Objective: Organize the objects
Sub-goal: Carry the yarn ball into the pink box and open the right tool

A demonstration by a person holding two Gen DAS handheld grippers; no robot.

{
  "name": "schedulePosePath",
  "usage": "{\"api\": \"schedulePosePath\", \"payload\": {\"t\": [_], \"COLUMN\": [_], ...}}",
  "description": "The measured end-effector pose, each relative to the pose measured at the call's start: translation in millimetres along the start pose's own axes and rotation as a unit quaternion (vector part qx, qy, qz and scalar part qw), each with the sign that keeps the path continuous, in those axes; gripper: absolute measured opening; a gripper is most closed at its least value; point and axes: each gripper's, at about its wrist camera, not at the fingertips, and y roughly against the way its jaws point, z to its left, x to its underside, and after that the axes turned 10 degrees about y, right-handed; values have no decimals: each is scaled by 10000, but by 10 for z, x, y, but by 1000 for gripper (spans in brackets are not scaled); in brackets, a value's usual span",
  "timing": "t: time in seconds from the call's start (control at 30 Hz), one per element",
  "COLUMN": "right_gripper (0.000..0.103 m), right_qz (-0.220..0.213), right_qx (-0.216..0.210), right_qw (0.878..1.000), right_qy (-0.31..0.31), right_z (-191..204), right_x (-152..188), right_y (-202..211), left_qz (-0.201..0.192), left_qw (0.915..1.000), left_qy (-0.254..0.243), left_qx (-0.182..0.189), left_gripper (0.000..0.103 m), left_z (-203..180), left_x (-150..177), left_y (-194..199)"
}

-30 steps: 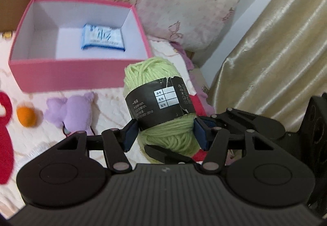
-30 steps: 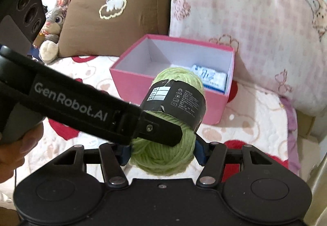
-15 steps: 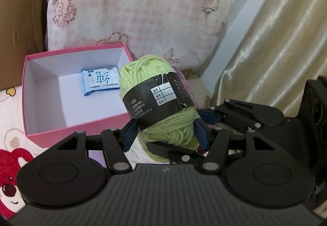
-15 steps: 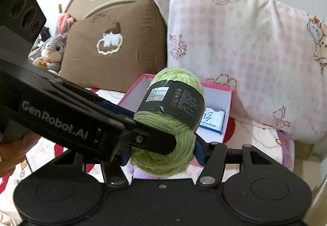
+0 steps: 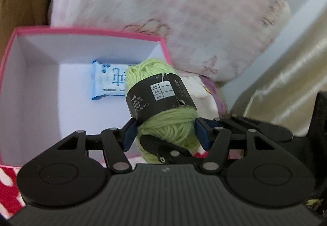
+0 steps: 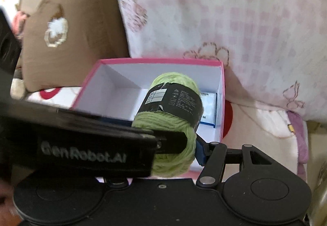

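We hold the yarn point(image 5: 163, 103) w/ both grippers: left gripper point(image 5: 165, 134) clamps its lower half between the blue pads point(image 5: 128, 136), and right gripper point(image 6: 175, 150) pinches the same ball from the other side, tho its left finger is hidden behind the left tool. Yarn hangs above the near right corner of the pink box point(image 5: 12, 46). A blue packet point(image 5: 106, 83) lies flat inside, near the back wall. Pink pillow point(image 6: 224, 11) behind box, brown pillow point(image 6: 67, 32) to its left.
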Motion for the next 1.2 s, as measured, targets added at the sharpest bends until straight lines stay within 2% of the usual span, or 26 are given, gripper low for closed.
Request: {"api": "schedulePosePath", "payload": {"t": [0.23, 0.47, 0.53, 0.63, 0.7, 0.73, 0.8, 0.9, 1.07, 1.2], "right_gripper": [63, 64, 66, 68, 69, 68, 48, 42, 41, 42], "right_qz": [304, 678, 737, 831, 749, 709, 661, 567, 542, 279], "right_qx": [221, 257, 313, 347, 340, 293, 226, 282, 521, 407], "right_qw": [9993, 9973, 9963, 9941, 9942, 9943, 9937, 9948, 9936, 9941], "right_qy": [15, 96, 301, 608, 691, 743, 876, 796, 839, 965], "right_z": [-33, -61, -24, 9, -8, -24, -44, -95, -116, -105], "right_x": [-63, 8, 27, 41, 61, 65, 95, 130, 180, 223], "right_y": [-470, -722, -719, -666, -578, -564, -558, -560, -577, -455], "left_qz": [130, 510, 561, 591, 600, 595, 583, 558, 646, 512], "left_qw": [9977, 9928, 9912, 9927, 9934, 9936, 9942, 9944, 9932, 9953], "left_qy": [661, 1065, 1178, 1055, 980, 960, 899, 894, 964, 814], "left_qx": [115, 187, 211, -10, 20, 20, 22, 103, 132, -75], "left_gripper": [59, 59, 59, 57, 57, 56, 52, 49, 49, 53], "left_z": [389, 624, 672, 645, 611, 600, 578, 558, 513, 475], "left_x": [-149, -162, -154, -114, -70, -63, -62, -81, -82, -71], "left_y": [-393, -687, -722, -729, -721, -717, -730, -801, -922, -827]}}
